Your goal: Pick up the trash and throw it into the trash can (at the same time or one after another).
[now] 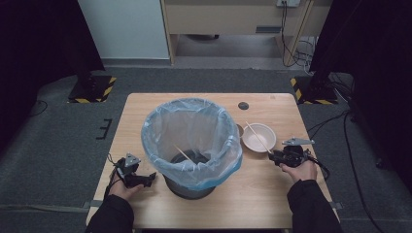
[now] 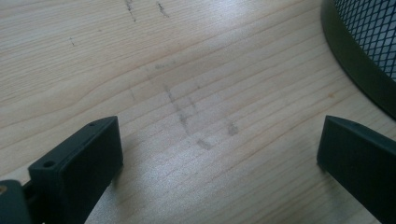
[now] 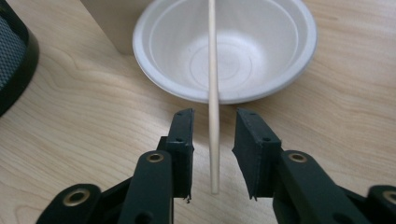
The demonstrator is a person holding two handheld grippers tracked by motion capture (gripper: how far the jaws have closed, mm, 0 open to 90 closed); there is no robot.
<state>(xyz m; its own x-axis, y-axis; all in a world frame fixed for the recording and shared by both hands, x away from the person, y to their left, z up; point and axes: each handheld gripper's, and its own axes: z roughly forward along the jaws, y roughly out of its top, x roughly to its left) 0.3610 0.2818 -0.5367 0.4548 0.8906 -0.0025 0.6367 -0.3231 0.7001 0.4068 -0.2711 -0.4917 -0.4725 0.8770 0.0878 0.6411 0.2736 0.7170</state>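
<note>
We see the right hand-held gripper (image 3: 214, 140) with its jaws parted on either side of a wooden stick (image 3: 213, 93), near its lower end but not yet touching it. The stick leans on the rim of a white bowl (image 3: 261, 51), so its near end juts out over the table (image 3: 93, 121); we judge that overhang is why the jaws come in there. The bowl looks empty apart from the stick across it.

The left hand-held gripper (image 1: 141, 180) rests low by the table's front-left area, jaws spread wide over bare wood and holding nothing, just beside the base of the mesh bin (image 1: 189, 187); it seems parked out of the way.

The bin stands at the table's middle, lined with a pale blue bag (image 1: 192, 138). 1 similar stick (image 1: 183, 154) already lies inside, which suggests the bowl's stick belongs there too.
</note>
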